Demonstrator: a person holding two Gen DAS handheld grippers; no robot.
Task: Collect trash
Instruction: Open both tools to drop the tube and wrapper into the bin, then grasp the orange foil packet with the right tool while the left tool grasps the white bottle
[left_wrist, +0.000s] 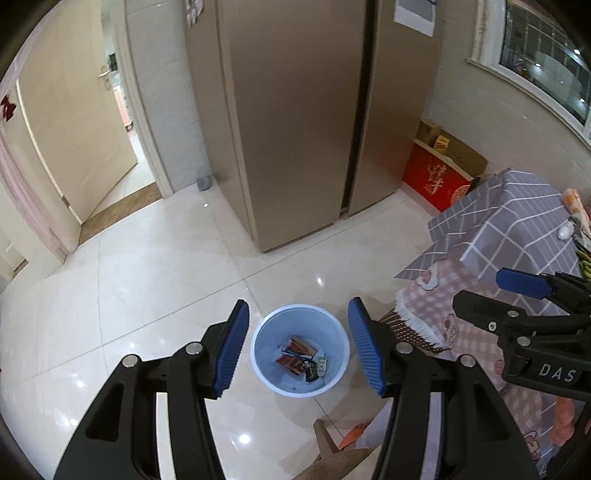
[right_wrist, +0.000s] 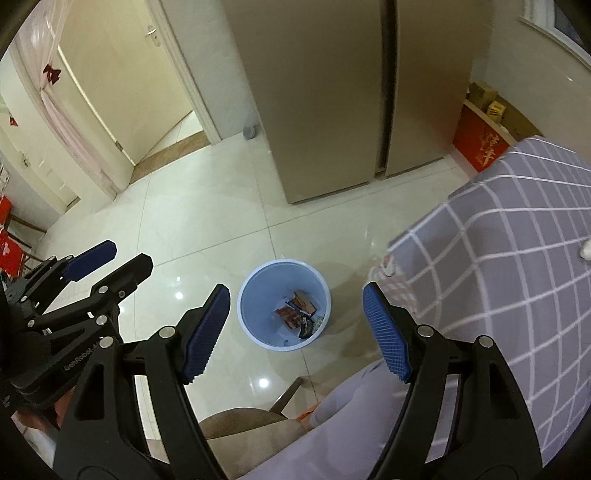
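A light blue trash bin (left_wrist: 334, 334) stands on the tiled floor beside the table; it also shows in the right wrist view (right_wrist: 251, 295). Several snack wrappers (left_wrist: 301, 356) lie at its bottom, also seen from the right wrist (right_wrist: 299, 310). My left gripper (left_wrist: 299, 347) is open and empty, held high above the bin. My right gripper (right_wrist: 295, 332) is open and empty, also high above the bin. The right gripper shows at the right edge of the left wrist view (left_wrist: 491, 291). The left gripper shows at the left of the right wrist view (right_wrist: 114, 260).
A table with a grey checked cloth (left_wrist: 517, 221) stands right of the bin, with small items (left_wrist: 572, 218) on top. A tall beige fridge (left_wrist: 295, 110) stands behind. A red box (left_wrist: 436, 181) sits against the wall. A chair seat (right_wrist: 243, 424) is below. An open door (left_wrist: 70, 122) is at left.
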